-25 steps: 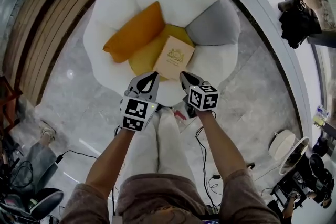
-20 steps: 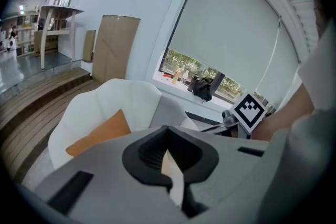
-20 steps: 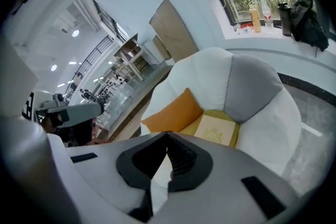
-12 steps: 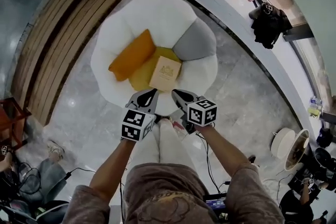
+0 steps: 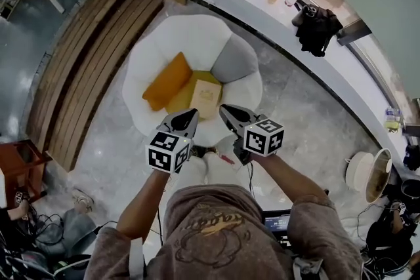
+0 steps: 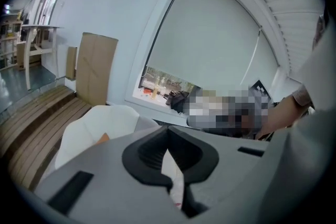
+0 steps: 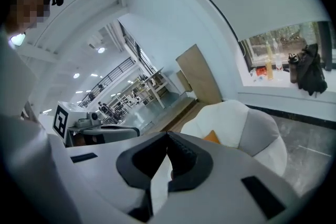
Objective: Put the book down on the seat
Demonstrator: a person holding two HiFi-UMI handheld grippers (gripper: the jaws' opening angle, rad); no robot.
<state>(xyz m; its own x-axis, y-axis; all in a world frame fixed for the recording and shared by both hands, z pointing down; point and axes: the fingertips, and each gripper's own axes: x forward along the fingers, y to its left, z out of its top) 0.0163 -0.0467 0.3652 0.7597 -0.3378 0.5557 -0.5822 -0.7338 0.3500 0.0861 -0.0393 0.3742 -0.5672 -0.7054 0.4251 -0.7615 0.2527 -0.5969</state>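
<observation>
The book [image 5: 205, 96] lies on the yellow cushion [image 5: 178, 101] in the seat [image 5: 190, 36], well apart from both tools. The left tool [image 5: 190, 116] and the right tool [image 5: 226, 112] are both closed on nothing. The cushion looks soft, so I think the book may slide.

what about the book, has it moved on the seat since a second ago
No: the book still lies on the yellow cushion beside the grey cushion.
</observation>
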